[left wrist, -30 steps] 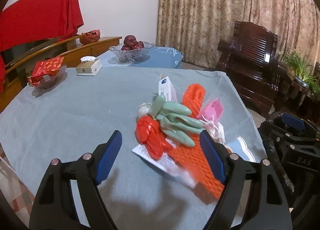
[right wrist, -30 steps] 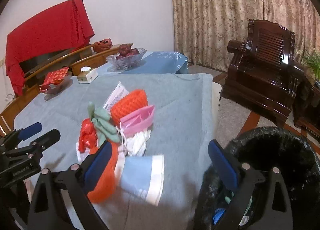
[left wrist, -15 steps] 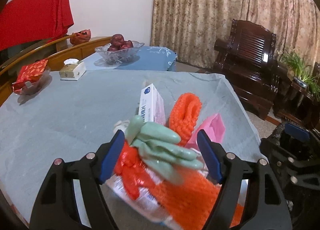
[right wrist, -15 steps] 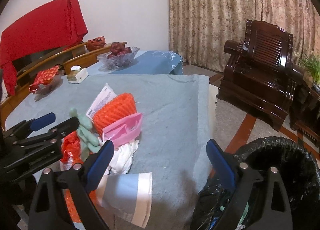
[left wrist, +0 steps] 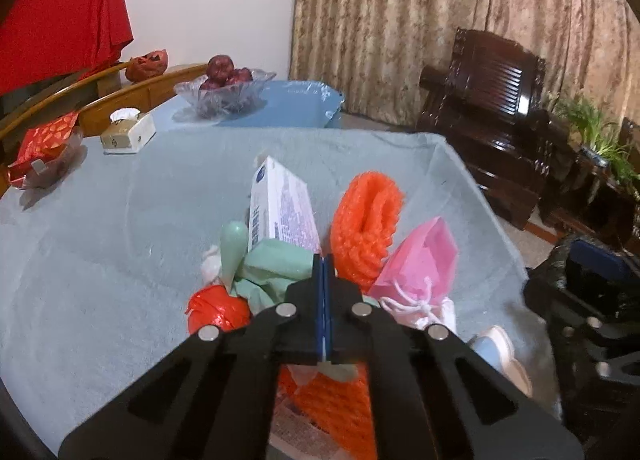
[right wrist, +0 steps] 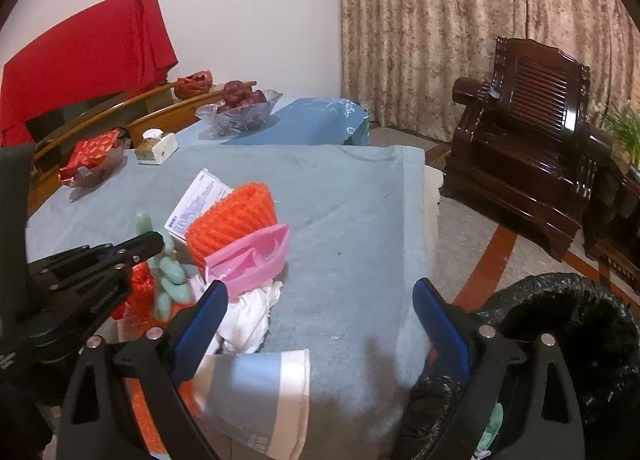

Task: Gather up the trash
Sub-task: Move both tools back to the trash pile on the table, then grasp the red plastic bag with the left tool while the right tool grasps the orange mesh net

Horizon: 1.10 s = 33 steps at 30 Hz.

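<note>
Matt cloth tablecloth [left wrist: 120, 227] (glossy wooden armchair [left wrist: 500, 107]).

Indoor artificial light, moderate and warm-dim; the white wall [right wrist: 256, 11] is evenly lit, and no glare shows beyond small highlights on the dark wooden armchair [right wrist: 532, 131]. Both fisheye views bend straight lines strongly toward the edges and carry black vignetted corners. Soft shadows fall on the blue-grey tablecloth [left wrist: 100, 260] beneath the glass bowl [left wrist: 226, 93], while the paper cup [right wrist: 256, 396] close to the lens is smeared and soft; the overall image is slightly noisy.
</note>
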{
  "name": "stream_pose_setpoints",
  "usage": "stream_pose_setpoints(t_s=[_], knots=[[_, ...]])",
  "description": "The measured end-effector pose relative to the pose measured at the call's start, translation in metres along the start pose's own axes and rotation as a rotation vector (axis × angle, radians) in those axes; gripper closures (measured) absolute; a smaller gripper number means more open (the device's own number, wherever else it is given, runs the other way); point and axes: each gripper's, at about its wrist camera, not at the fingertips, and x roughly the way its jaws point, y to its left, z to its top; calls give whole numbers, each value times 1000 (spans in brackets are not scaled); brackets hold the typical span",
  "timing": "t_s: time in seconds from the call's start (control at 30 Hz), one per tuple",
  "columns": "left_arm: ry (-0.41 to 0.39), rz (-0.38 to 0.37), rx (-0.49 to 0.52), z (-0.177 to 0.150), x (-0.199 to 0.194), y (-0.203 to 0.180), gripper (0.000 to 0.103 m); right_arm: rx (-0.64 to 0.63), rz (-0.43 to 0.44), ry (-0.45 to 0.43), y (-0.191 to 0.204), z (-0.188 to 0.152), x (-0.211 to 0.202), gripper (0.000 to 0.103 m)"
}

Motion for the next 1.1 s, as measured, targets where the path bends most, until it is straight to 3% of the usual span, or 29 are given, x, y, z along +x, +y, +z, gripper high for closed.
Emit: stream_pose_setpoints(t_s=[0.17, 0.43, 0.5, 0.57, 0.63, 0.77, 0.93, 1.0, 1.07, 1.1], knots=[[-34, -16, -7, 2, -23, 5, 103, -6, 14, -16, 5, 6, -2, 11], [16, 6, -4, -19, -31, 20, 100, -25, 41, -1, 19, 2, 2, 11], [33, 18, -11, -25, -30, 26, 92, -24, 48, 5, 22, -1, 3, 11], [43, 38, -25, -31, -28, 32, 70, -25, 52, 11, 24, -3, 3, 11], [51, 47, -39, -33, -25, 38, 66, -26, 53, 17, 25, -5, 5, 11], [77, 69, -41, -32, -7, 42, 46, -22, 54, 30, 27, -8, 9, 11], [111, 92, -68, -32, 12, 53, 35, -20, 52, 32, 26, -9, 10, 11], [134, 80, -88, -33, 20, 60, 35, -19, 50, 36, 26, -11, 12, 11], [159, 60, -98, -37, 26, 64, 57, -20, 52, 39, 26, -12, 13, 11], [167, 59, -104, -38, 28, 66, 59, -21, 54, 41, 27, -13, 14, 11]])
